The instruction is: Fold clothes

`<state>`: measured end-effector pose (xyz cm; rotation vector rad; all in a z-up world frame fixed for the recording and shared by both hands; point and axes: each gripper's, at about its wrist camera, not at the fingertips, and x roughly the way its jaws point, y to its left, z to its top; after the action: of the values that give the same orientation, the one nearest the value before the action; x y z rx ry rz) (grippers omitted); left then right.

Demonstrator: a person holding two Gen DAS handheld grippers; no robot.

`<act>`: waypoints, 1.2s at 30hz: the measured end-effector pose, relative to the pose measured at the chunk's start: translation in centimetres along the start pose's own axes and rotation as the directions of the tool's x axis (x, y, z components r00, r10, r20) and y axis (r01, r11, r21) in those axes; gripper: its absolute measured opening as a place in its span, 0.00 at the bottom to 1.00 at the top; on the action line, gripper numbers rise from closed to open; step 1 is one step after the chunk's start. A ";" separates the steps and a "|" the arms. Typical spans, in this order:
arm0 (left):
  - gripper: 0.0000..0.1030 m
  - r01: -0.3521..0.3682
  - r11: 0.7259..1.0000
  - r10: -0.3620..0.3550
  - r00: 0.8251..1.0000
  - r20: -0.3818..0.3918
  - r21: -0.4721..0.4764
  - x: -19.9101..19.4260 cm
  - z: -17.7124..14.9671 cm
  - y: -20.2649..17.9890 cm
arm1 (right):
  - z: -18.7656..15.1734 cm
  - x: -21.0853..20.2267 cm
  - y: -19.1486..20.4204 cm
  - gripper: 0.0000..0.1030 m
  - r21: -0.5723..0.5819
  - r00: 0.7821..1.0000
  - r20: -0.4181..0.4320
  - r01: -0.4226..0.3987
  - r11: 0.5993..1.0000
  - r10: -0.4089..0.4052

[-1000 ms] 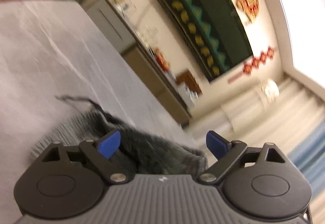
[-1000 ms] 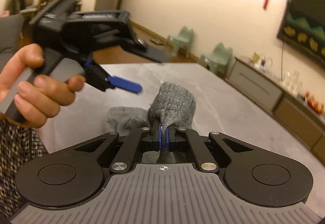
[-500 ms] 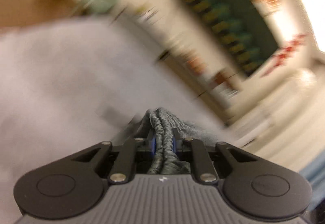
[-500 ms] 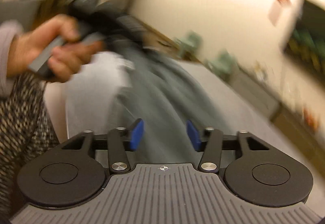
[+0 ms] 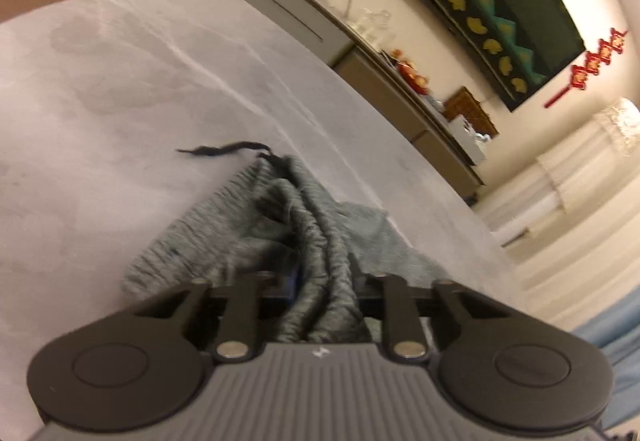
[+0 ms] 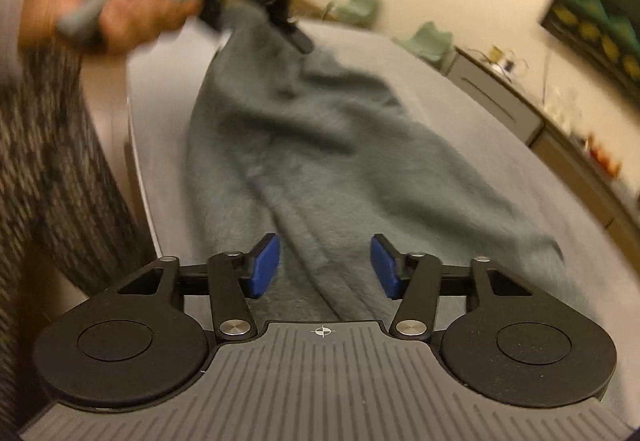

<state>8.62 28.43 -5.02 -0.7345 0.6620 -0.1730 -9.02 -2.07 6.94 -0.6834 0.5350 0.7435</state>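
A pale grey, marble-veined table (image 5: 120, 89) fills the foreground, with a long low sideboard (image 5: 360, 53) along the cream wall behind it and two mint-green chairs (image 6: 428, 37) at the far end. The grey knitted garment (image 6: 320, 145) lies on this table. One second ago it was a small bunched mound pinched in the right gripper; it is now drawn out into a long, loosely creased strip running from the near edge toward the far left. The knit is fuzzy and soft, ribbed at one hem, with a thin black drawstring (image 5: 224, 150) trailing onto the bare tabletop. The left gripper (image 5: 324, 281), which stood wide apart a second ago, is now clamped on a gathered, rope-like bundle of the fabric. In the right wrist view the person's left hand (image 6: 120, 1) grips its handle, raised at upper left, motion-blurred. The right gripper (image 6: 324, 265) has released; its blue pads (image 6: 264, 265) stand well apart, low over the near end of the cloth.
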 end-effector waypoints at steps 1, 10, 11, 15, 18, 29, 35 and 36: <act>0.18 -0.005 1.000 0.005 1.000 0.001 0.003 -0.1 0.0 -0.1 | 0.2 0.5 0.9 0.40 -0.044 1.000 -0.021 0.014 0.999 -0.014; 0.16 0.018 0.999 -0.018 1.000 0.003 -0.047 -2.5 0.6 1.4 | 0.0 -6.1 -0.4 0.00 -0.003 0.997 0.063 0.037 0.999 -0.037; 0.16 -0.029 0.998 0.026 0.999 -0.048 -0.060 -1.6 0.3 1.9 | -0.1 -7.3 0.1 0.00 -0.009 0.997 0.072 0.009 1.000 -0.008; 0.17 -0.132 0.990 0.124 0.981 -0.148 -0.050 0.4 -0.6 2.3 | -2.1 -5.7 2.8 0.00 -0.076 0.998 -0.013 -0.056 0.996 0.055; 0.17 -0.162 0.987 0.159 0.974 -0.163 -0.002 1.0 -0.5 1.8 | -2.9 -4.5 3.0 0.00 -0.064 0.998 -0.016 -0.063 0.996 0.062; 0.26 -0.299 0.954 0.298 0.954 -0.045 -0.025 1.7 4.5 1.4 | 1.4 -0.1 1.0 0.19 0.006 0.994 -0.021 -0.108 0.994 0.108; 0.41 -0.223 0.973 0.224 0.975 -0.007 0.057 -0.5 4.5 -0.4 | -4.0 -7.2 -9.4 0.37 0.297 1.000 0.030 -0.017 0.955 0.008; 0.40 -0.273 0.958 0.278 0.960 -0.040 0.092 0.7 4.5 -0.5 | -5.1 -6.7 -11.5 0.37 0.347 0.999 -0.022 0.035 0.937 -0.029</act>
<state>11.96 30.35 -2.62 -0.5496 0.7954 0.0359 -5.54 -14.87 12.11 -0.3677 0.6499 0.5928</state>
